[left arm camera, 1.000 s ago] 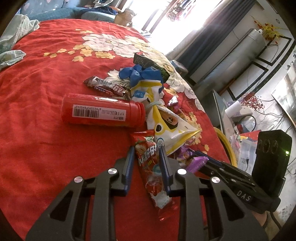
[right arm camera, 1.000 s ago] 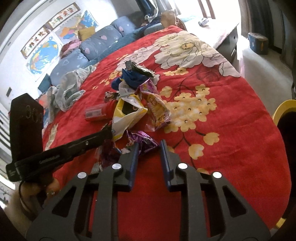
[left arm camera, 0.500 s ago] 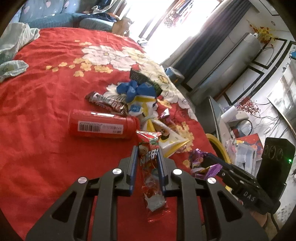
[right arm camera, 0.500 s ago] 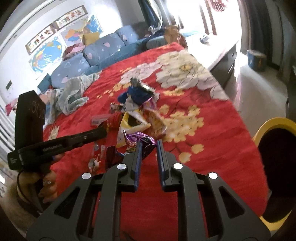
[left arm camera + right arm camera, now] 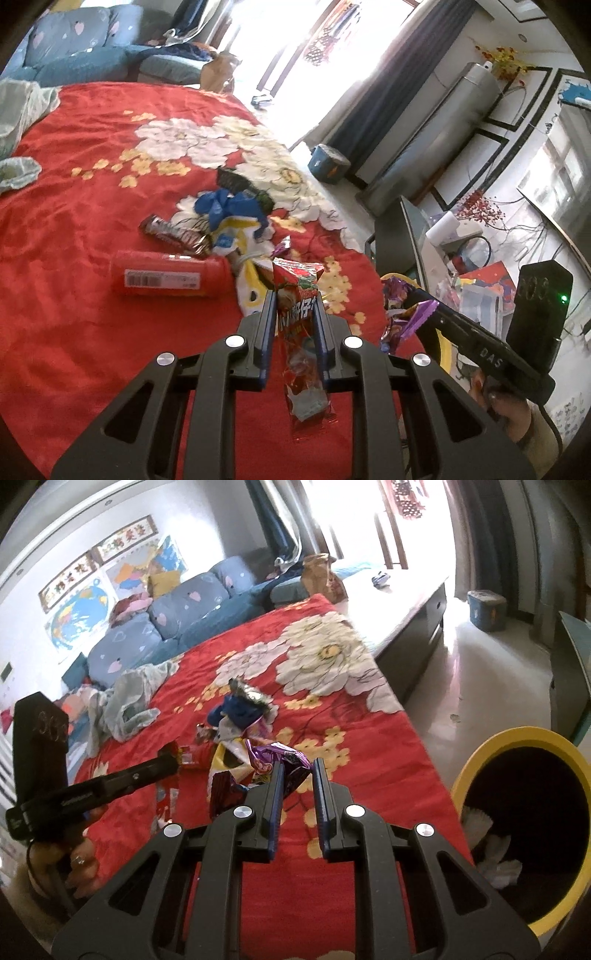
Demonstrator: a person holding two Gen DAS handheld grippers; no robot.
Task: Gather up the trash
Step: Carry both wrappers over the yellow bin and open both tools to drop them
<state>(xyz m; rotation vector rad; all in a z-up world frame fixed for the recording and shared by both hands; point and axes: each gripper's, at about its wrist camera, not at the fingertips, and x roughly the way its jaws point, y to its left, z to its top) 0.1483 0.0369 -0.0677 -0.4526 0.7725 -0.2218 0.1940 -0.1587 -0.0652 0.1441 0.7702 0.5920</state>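
My left gripper (image 5: pixel 294 301) is shut on a red snack wrapper (image 5: pixel 299 325) and holds it above the red bedspread (image 5: pixel 66 302). My right gripper (image 5: pixel 298 771) is shut on a purple wrapper (image 5: pixel 286 762), lifted off the bed; the wrapper also shows in the left wrist view (image 5: pixel 404 314). A pile of trash stays on the bed: a red tube (image 5: pixel 166 275), a yellow bag (image 5: pixel 251 280), a blue crumpled bag (image 5: pixel 229 205), a chocolate bar wrapper (image 5: pixel 173 230). A yellow-rimmed bin (image 5: pixel 524 827) stands on the floor to the right of the bed.
A dark foil wrapper (image 5: pixel 247 692) lies beyond the pile. Grey clothes (image 5: pixel 129 705) lie at the bed's far left. A blue sofa (image 5: pixel 177 624) stands behind. A small blue tub (image 5: pixel 485 609) sits on the floor. The bin holds some white paper (image 5: pixel 491 853).
Both grippers have closed on their wrappers and lifted them off the bed. The right gripper has swung towards the yellow bin.
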